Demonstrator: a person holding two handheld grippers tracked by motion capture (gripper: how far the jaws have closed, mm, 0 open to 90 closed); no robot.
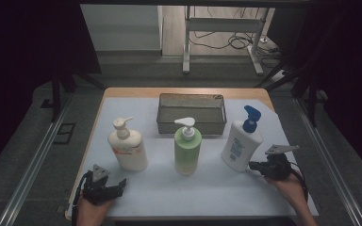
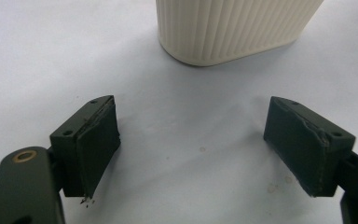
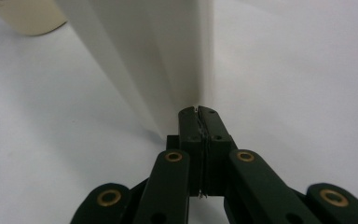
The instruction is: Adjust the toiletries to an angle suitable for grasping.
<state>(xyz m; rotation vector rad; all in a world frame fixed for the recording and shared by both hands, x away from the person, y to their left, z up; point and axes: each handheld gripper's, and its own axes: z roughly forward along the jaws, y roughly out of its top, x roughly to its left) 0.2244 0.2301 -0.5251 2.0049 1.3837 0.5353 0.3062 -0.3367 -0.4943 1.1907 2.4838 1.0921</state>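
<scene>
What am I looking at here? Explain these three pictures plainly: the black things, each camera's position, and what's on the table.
No robot here: a person holds a black two-jaw tool in each hand. The high view looks down on the table. The other two cameras ride on the tools.

On it stand a cream pump bottle, a green pump bottle, a tilted white bottle with a blue cap and, behind them, a metal basket.

The left tool is open near the cream bottle. The right tool is shut, its tips at the white bottle's base. Neither holds anything.
</scene>
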